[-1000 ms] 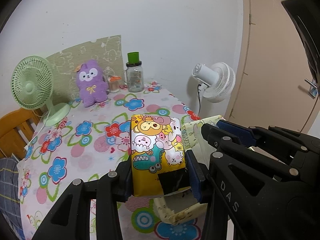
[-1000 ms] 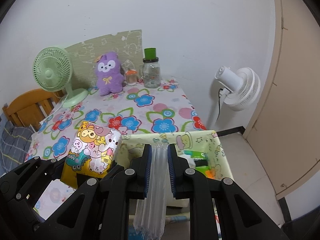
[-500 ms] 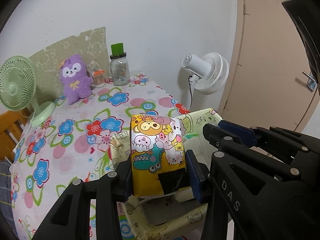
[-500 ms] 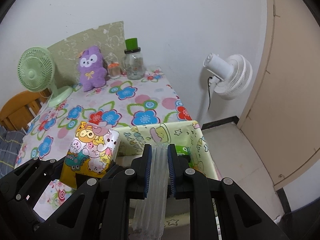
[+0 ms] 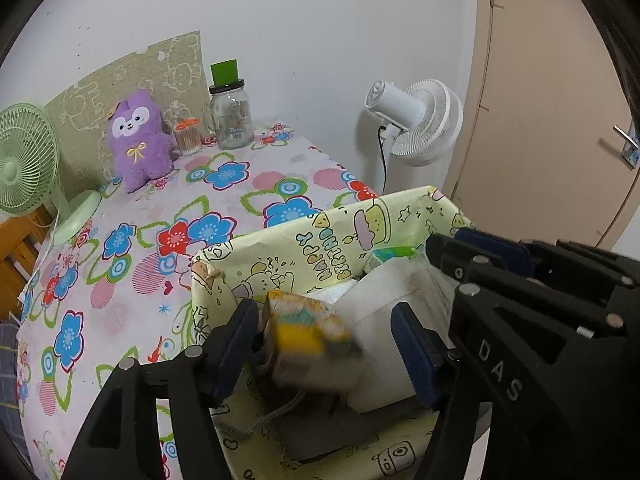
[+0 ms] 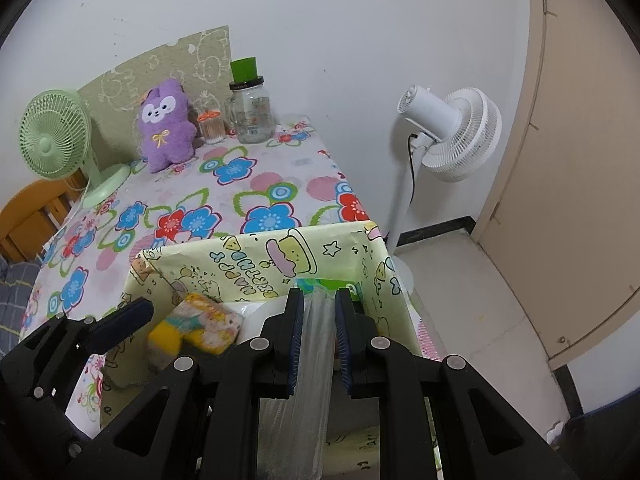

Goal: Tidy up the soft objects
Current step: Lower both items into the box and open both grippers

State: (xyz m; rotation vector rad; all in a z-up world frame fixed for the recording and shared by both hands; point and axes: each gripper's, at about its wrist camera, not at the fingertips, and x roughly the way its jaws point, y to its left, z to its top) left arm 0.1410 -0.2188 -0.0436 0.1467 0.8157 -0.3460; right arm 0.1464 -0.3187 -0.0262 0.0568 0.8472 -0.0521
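Now the left gripper [image 5: 324,344], its jaws just opened, lets the pack [image 5: 308,332] drop, blurred, into the box [image 5: 280,248] at lower centre; right gripper [image 6: 318,344] clamps clear film [image 6: 316,380], which might snag the rim.

You can read "DAS" in raised letters on the black body of the right gripper [image 5: 472,256], and "HAPPY BIRTHDAY", upside down, on the yellow box's [image 5: 304,236] inner wall; the glass jar's [image 5: 231,120] label is too small to read
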